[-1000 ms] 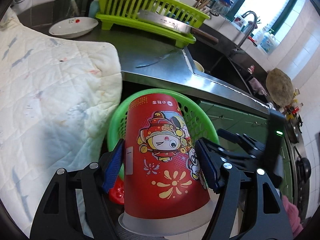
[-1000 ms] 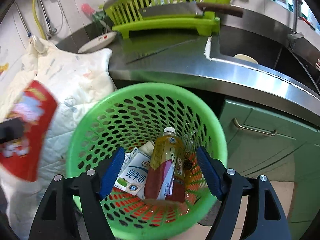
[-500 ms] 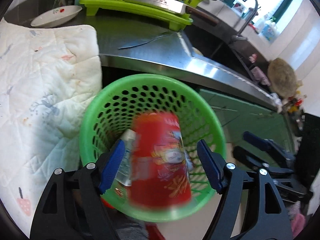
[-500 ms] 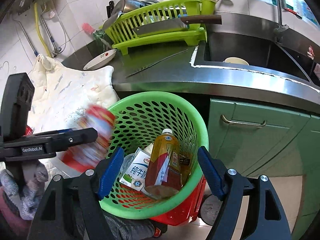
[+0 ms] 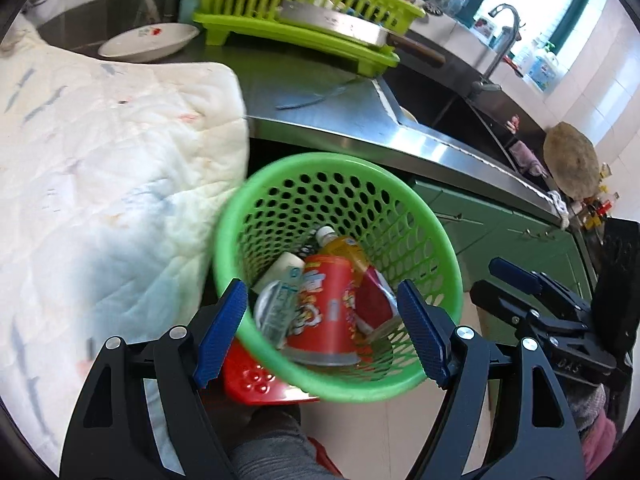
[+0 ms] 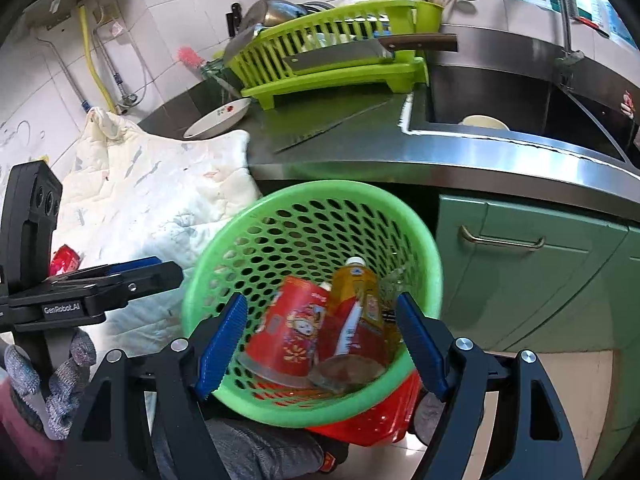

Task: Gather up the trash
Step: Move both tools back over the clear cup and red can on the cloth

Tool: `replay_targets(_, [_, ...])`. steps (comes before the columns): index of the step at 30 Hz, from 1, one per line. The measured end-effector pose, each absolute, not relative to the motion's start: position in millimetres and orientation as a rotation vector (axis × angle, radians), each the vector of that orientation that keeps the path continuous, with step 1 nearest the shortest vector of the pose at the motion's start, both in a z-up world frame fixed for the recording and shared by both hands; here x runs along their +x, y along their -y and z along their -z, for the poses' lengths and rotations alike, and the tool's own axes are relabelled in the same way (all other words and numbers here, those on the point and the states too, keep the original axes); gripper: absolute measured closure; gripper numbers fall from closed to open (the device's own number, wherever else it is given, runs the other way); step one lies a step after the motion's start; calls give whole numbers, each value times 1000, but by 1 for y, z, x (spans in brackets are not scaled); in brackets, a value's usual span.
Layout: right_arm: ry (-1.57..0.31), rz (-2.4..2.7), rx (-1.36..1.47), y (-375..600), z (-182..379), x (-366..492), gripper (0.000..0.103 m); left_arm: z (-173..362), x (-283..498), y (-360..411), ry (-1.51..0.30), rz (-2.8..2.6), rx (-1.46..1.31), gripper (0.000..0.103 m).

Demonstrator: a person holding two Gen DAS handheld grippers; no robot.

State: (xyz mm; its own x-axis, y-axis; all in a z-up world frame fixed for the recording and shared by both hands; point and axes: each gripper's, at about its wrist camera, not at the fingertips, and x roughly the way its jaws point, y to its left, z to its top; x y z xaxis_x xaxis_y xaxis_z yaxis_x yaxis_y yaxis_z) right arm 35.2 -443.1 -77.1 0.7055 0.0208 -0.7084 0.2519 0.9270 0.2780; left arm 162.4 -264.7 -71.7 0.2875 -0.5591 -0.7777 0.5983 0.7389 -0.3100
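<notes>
A green perforated basket (image 5: 280,200) (image 6: 304,200) stands below the steel counter edge. Inside it lie a red paper cup (image 5: 328,312) (image 6: 288,332), a yellow drink bottle (image 5: 348,250) (image 6: 354,304) and a white milk carton (image 5: 280,272). My left gripper (image 5: 320,336) is open and empty above the basket's near rim. My right gripper (image 6: 320,340) is open and empty over the basket too. The left gripper also shows at the left of the right wrist view (image 6: 132,276). The right gripper shows at the right of the left wrist view (image 5: 520,280).
A white quilted cloth (image 5: 100,160) covers the surface at the left. A steel counter (image 6: 360,140) holds a lime dish rack (image 6: 332,60) with a cleaver, a white plate (image 6: 218,118) and a sink (image 6: 500,100). Green cabinet doors (image 6: 520,272) are at the right. A red basket (image 6: 360,420) sits under the green one.
My left gripper let go of the red cup, which fell into the green basket and now lies among the trash. Both grippers drew back slightly.
</notes>
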Motion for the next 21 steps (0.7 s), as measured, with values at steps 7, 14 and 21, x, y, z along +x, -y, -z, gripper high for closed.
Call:
replay_targets(7, [-776,64,344,409,66,50,28,50,156,211,-965,694,61,27])
replay_targets(14, [-781,-18,320,366,56,73,27,28,162,142,-897,550,71,27])
replay_targets(21, [-800,-111,301,322,51,99,27,11,174,59,-860,400,15,27])
